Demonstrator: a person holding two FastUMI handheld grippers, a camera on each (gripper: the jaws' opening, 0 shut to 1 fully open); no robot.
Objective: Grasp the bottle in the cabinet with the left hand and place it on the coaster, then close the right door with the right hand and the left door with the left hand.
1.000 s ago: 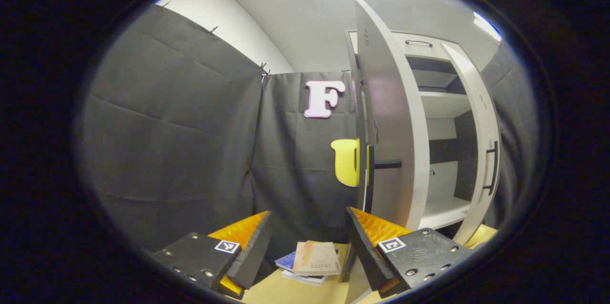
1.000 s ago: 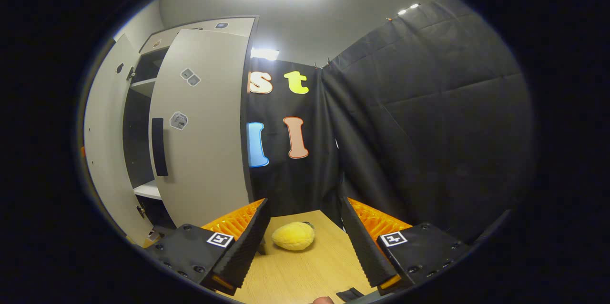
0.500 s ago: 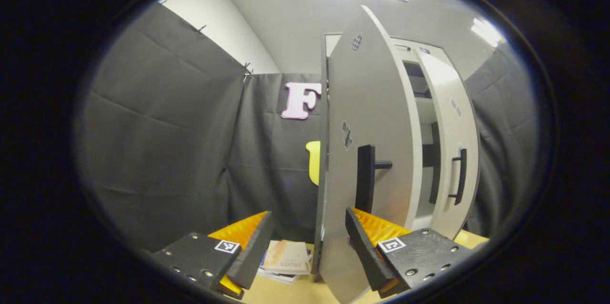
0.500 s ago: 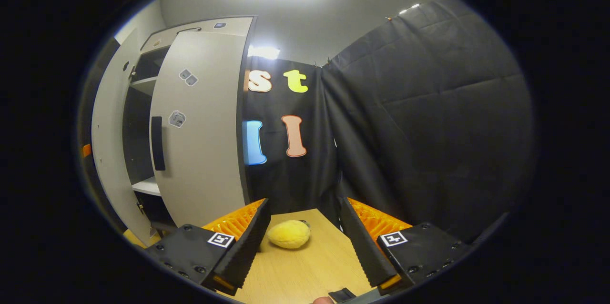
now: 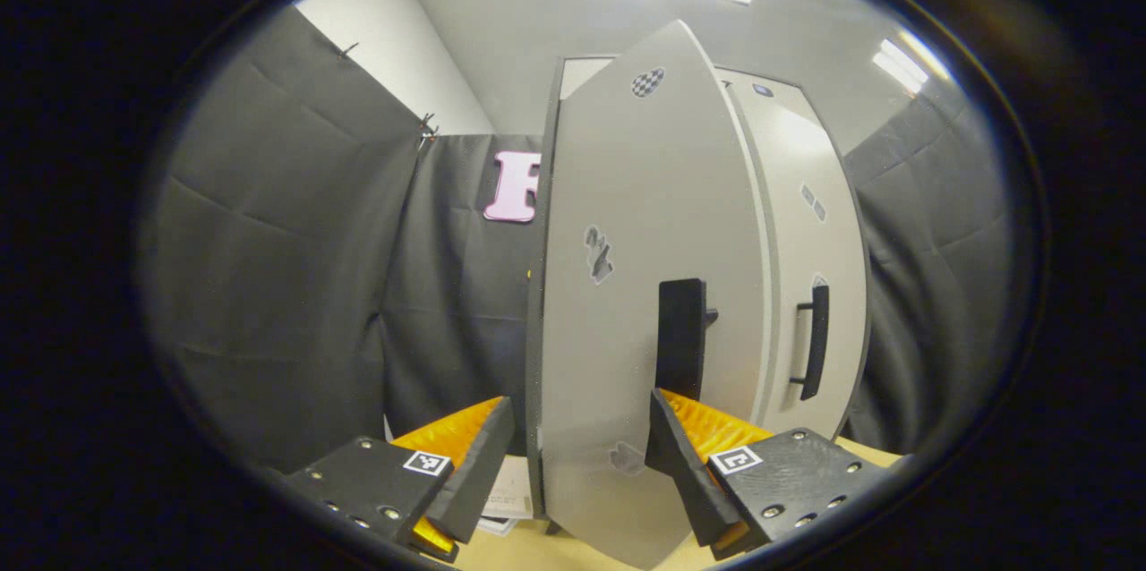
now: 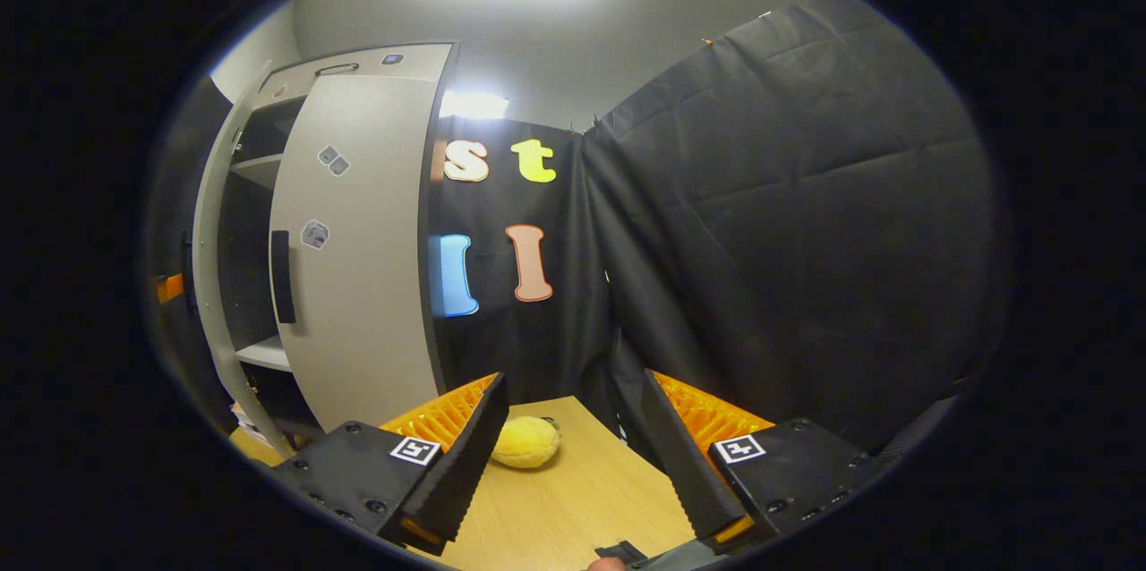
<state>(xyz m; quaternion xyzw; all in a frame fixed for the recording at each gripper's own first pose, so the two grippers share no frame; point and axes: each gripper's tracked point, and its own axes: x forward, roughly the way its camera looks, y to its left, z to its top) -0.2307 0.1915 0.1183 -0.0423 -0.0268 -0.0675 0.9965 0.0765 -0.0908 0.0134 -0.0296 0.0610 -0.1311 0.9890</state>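
- The left door (image 5: 627, 285) is the thing in hand: in the left gripper view it stands partly swung in, its free edge short of the cabinet (image 6: 295, 74), its black handle (image 5: 680, 338) just above the left gripper (image 5: 577, 455).
- That gripper's tongs are wide, one finger either side of the door's lower edge, neither clearly pressing it. A shove from there could pinch a finger between door and frame, or the door could bounce open again.
- The right door (image 5: 806, 285) looks flush against the cabinet, its own handle (image 5: 813, 343) well apart from the left one; a hard slam might jar it loose.
- In the right gripper view a dark gap with shelves (image 6: 255, 168) shows between the two doors.
- The right gripper (image 6: 568, 455) hangs wide and empty over the wooden table (image 6: 582, 499), a yellow plush toy (image 6: 525, 444) near its fingers.
- Papers (image 5: 506, 499) lie on the table by the door's foot and could snag.
- I cannot see the bottle or the coaster.
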